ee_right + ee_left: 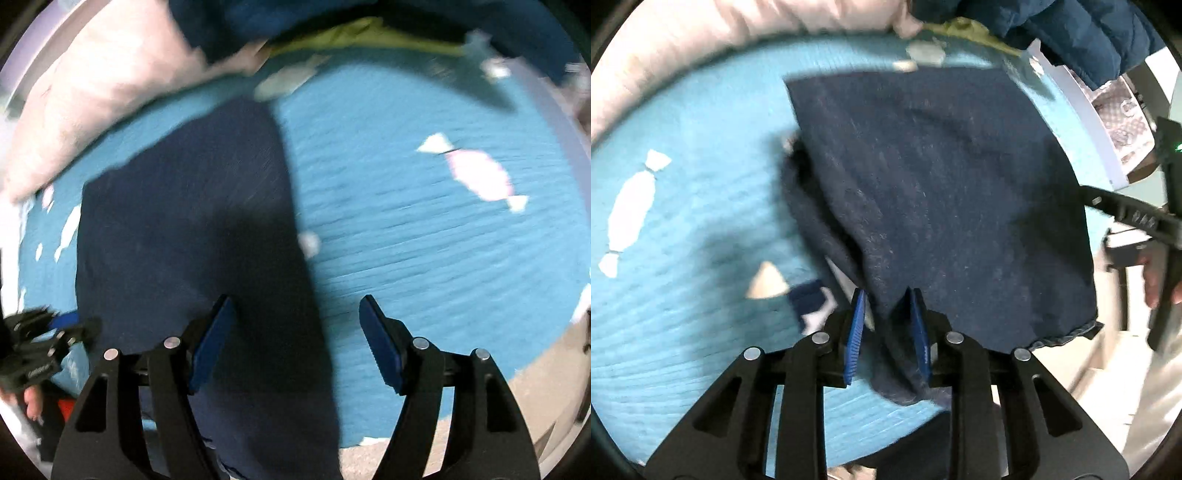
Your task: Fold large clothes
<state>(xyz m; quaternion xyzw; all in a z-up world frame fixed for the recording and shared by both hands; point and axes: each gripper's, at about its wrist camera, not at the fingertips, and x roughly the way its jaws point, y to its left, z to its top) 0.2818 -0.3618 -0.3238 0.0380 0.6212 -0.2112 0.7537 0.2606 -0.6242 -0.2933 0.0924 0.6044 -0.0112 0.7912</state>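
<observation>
A dark navy garment [942,192] lies partly folded on a light blue bedspread [694,206]. My left gripper [888,314] is shut on a bunched fold of the garment at its near edge, with cloth between the blue pads [855,332]. In the right wrist view the same navy garment [184,240] lies at the left and runs under my right gripper [299,325]. The right gripper is open and empty above the garment's right edge. The right gripper also shows at the right edge of the left wrist view [1134,218].
A pink pillow [701,40] lies at the head of the bed. A blue jacket [1071,33] and a green cloth [967,29] lie at the far edge. The bedspread [424,240] has white candy-shaped prints. The bed's edge and floor are at the right [1126,369].
</observation>
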